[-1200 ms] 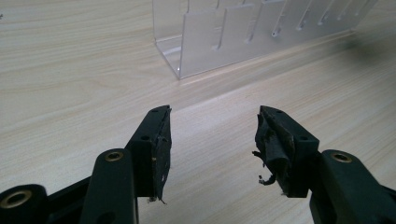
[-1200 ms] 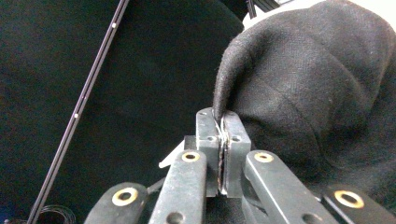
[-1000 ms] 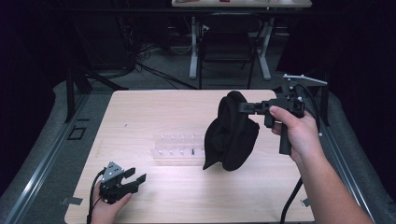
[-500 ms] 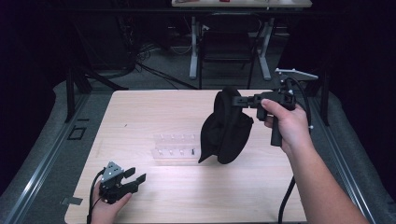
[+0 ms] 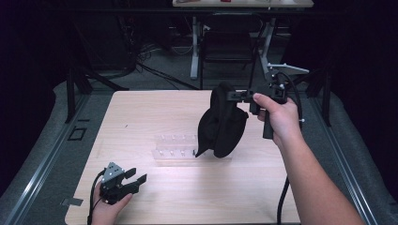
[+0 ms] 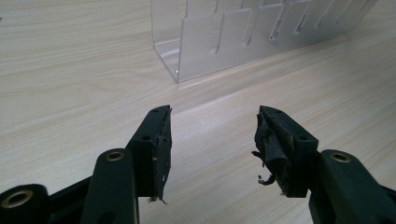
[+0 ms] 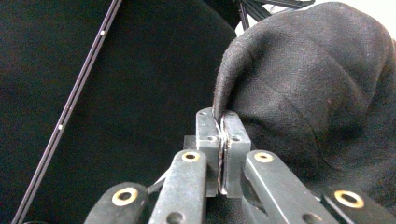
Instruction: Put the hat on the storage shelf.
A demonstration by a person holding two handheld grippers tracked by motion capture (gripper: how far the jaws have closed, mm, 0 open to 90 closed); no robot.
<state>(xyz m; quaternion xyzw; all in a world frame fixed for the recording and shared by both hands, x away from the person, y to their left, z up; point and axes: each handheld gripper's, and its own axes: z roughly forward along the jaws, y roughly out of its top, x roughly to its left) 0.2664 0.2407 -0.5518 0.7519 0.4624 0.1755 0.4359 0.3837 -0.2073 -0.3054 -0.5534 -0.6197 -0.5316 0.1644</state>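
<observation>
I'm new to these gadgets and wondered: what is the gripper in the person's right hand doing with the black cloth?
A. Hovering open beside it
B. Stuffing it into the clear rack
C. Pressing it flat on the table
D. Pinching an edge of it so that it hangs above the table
D: the right gripper has its jaws closed on an edge of the black cloth, which hangs above the table by the clear rack.

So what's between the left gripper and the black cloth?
The clear rack lies between the left gripper and the cloth, seen in the high view.
</observation>
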